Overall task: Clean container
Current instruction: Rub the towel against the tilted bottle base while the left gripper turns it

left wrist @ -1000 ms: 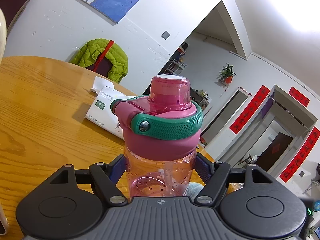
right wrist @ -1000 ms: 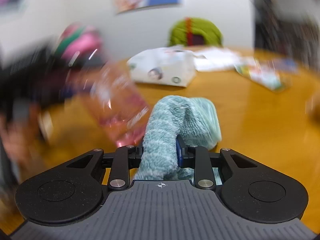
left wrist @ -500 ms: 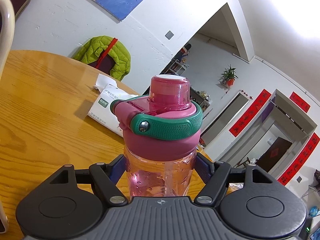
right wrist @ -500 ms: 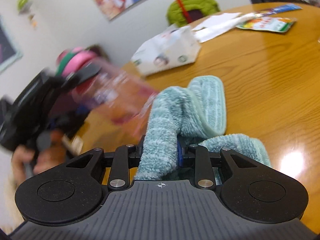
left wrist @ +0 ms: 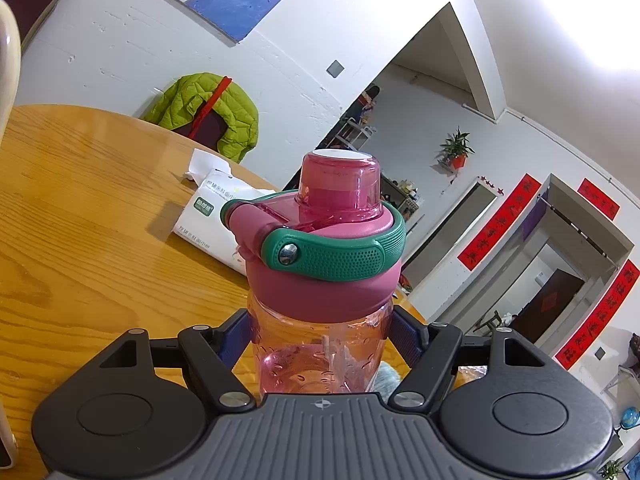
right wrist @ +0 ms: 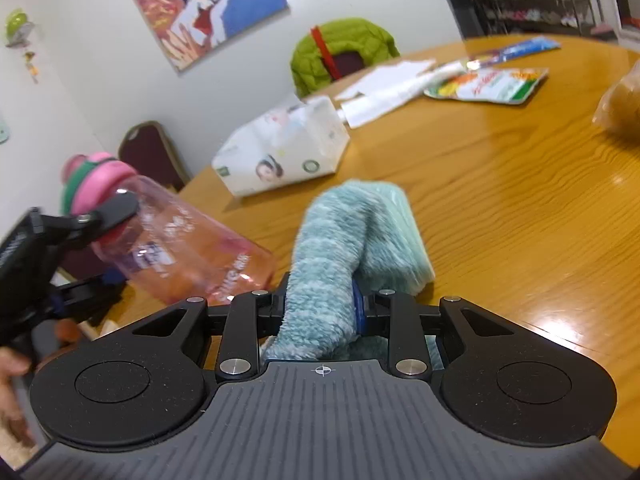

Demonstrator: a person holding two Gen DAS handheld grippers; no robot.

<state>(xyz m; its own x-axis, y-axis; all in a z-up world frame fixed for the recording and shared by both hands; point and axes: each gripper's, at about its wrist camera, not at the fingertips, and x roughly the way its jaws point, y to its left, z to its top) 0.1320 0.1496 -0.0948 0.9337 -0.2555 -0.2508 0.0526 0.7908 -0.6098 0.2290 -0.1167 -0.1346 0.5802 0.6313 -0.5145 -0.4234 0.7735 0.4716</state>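
Note:
A clear pink water bottle with a pink lid and green handle strap is clamped in my left gripper just below the lid. In the right wrist view the bottle is held tilted over the table's edge, base toward my right gripper. My right gripper is shut on a fluffy teal cloth that folds forward over the wooden table. The cloth sits just right of the bottle's base; I cannot tell whether they touch.
A white tissue pack lies on the table behind the cloth, also in the left wrist view. Papers and a snack packet lie further back. A chair with a green jacket stands at the far edge.
The right gripper with the cloth has swung, so the bottle now appears closer and lower left of the cloth. The left gripper has held the bottle steady with a slight shift of view.

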